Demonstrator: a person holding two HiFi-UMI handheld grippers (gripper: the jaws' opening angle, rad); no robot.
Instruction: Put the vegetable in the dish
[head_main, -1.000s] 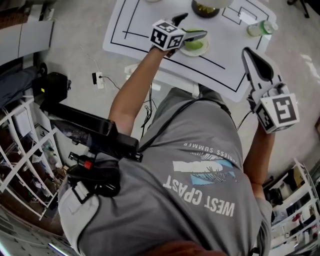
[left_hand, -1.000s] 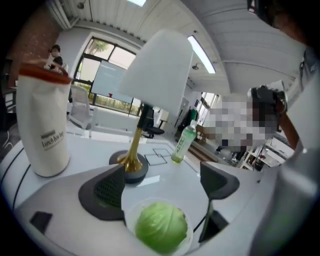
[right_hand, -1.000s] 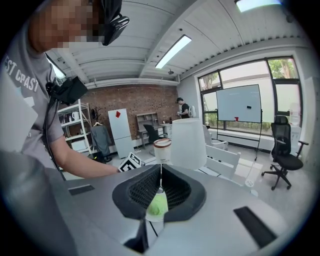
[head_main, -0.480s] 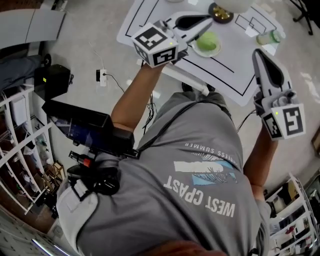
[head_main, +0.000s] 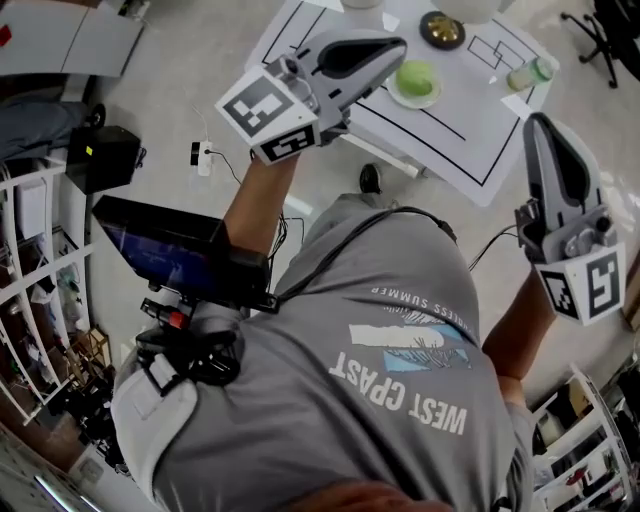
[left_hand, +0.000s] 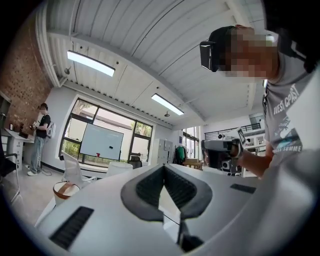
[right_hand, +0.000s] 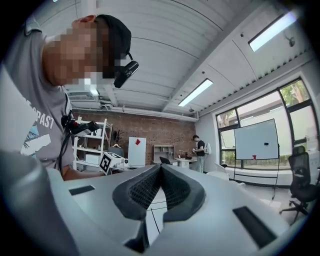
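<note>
A round green vegetable (head_main: 416, 76) lies in a small white dish (head_main: 399, 96) on the white table mat (head_main: 470, 130) far below, in the head view. My left gripper (head_main: 398, 45) is raised high to the left of the dish, jaws shut with nothing between them. The left gripper view (left_hand: 163, 168) looks across the room and shows only the closed pads. My right gripper (head_main: 538, 122) is held up at the right, off the table's corner, also shut and empty (right_hand: 160, 167).
A dark bowl (head_main: 441, 28) and a green bottle (head_main: 530, 72) stand on the mat behind the dish. A black device (head_main: 170, 250) hangs at the person's waist. White shelves (head_main: 35, 290) line the left. A person (right_hand: 200, 150) stands far off by the brick wall.
Both grippers have risen away from the table toward the head camera. The left gripper has come off the dish and back to the left. The vegetable stays in the dish.
</note>
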